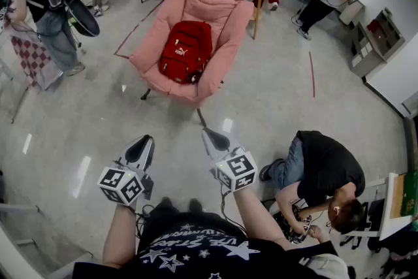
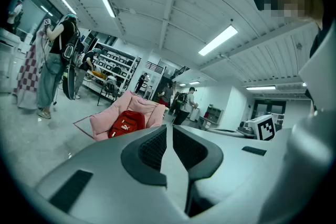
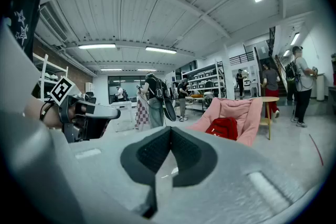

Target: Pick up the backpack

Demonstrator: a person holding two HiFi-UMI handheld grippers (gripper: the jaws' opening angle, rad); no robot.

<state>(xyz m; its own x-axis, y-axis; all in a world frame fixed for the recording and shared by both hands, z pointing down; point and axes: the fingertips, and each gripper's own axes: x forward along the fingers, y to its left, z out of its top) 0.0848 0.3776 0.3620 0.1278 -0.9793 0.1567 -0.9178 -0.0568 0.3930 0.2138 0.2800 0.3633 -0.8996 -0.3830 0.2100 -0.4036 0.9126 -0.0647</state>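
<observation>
Head view: red backpack (image 1: 186, 51) lies in the pink chair (image 1: 225, 16), straight ahead of both tools and well apart from them across the floor. Its long axis runs away from the person, leaning on the chair back, front face with white logo up. Right tool (image 1: 214, 138) looks slightly nearer than left tool (image 1: 140, 148). Right jaws pressed together, left closed to a thin slit; both empty.

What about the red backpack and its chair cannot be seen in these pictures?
- Backpack rear side: head view, it lies against the pink chair.
- Chair's base: left gripper view, hidden behind the left gripper.
- Backpack's logo: right gripper view, too small to read.
</observation>
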